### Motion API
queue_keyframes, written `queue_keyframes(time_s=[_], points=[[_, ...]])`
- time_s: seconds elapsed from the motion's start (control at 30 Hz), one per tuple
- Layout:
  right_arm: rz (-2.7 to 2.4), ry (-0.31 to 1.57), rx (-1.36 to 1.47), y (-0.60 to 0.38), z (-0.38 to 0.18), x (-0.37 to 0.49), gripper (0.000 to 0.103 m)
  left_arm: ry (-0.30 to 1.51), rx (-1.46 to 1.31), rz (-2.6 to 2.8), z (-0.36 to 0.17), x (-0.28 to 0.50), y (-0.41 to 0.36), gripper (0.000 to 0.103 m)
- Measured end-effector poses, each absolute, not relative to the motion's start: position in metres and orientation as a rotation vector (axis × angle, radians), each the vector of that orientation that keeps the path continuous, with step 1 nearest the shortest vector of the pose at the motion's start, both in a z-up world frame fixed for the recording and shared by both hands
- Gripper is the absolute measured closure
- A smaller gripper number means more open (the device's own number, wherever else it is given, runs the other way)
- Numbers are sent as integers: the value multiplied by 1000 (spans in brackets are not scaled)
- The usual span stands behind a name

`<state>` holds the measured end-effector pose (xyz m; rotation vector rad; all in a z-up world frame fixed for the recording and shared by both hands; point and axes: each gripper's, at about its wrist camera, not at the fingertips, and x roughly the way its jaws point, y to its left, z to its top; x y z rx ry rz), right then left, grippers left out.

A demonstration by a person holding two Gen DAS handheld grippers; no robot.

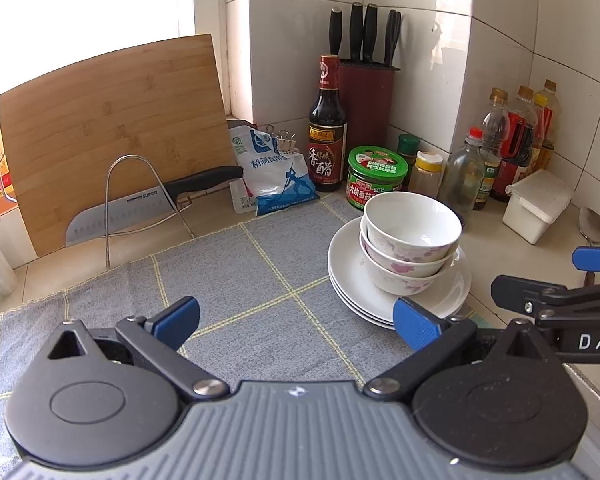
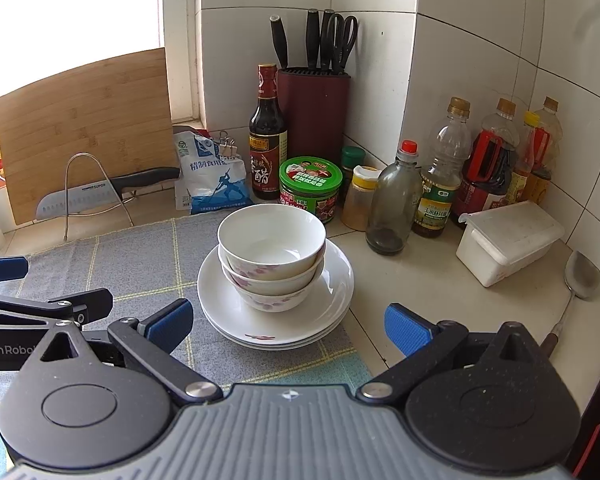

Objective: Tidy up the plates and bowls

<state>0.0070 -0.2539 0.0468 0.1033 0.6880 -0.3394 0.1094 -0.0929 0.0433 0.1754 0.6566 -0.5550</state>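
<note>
We see three bowls nested one in another, standing upright on a stack of white plates. The plates rest at the right edge of a grey checked cloth, partly over the bare counter. The bowls sit a little toward the back of the top plate, leaving its front rim bare.

Our left gripper hangs released above the cloth, its blue pads wide apart and holding nothing; the plates lie just ahead of its right finger. Our right gripper is released too, jaws spread, empty, with the plate stack directly in front, between the lines of its two fingers but not touched. Each gripper shows at the edge of the other's view, so we know they are side by side.

Behind the stack stand a green-lidded jar, a vinegar bottle and a dark red knife block in the tiled corner. A salt bag leans left of the bottle. Further left a cutting board leans against the window, with a knife on a wire rack before it. To the right we see a row of oil and sauce bottles, a white lidded box and a metal spoon lying on the counter
</note>
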Motion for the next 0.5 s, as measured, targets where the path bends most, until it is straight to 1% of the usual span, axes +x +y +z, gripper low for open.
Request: queue_keyframes(time_s=[0.5], points=[[-340,685,99,-254,48,9,0,654,175,-557,43,110,-93,1]])
